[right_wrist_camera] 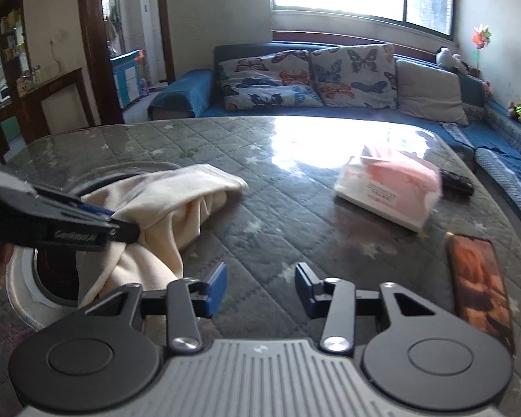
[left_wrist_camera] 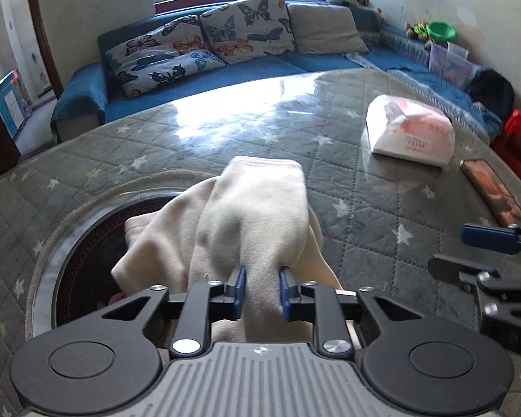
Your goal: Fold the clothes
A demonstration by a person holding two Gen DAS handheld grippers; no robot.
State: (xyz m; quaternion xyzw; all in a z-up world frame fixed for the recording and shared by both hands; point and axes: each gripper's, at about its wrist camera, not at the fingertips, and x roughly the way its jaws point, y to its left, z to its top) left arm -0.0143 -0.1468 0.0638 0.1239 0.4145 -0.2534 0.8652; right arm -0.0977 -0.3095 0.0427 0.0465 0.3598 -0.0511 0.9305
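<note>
A cream garment (left_wrist_camera: 253, 208) lies crumpled on the grey star-quilted table (left_wrist_camera: 225, 132), partly over a round dark recess (left_wrist_camera: 87, 253). My left gripper (left_wrist_camera: 262, 272) is shut on a raised fold of it, with the blue pads pressing the cloth from both sides. In the right wrist view the same left gripper (right_wrist_camera: 121, 226) pinches the garment (right_wrist_camera: 163, 201) at the left. My right gripper (right_wrist_camera: 260, 274) stands open over bare table just right of the cloth, with nothing between its fingers. It also shows at the right edge of the left wrist view as the right gripper (left_wrist_camera: 469, 250).
A white and pink tissue pack (right_wrist_camera: 389, 187) lies at the table's right, with a phone (right_wrist_camera: 479, 281) nearer and a black object (right_wrist_camera: 458, 182) behind it. A blue sofa (left_wrist_camera: 191, 90) with butterfly cushions runs behind the table. A red stool (left_wrist_camera: 517, 139) stands at the far right.
</note>
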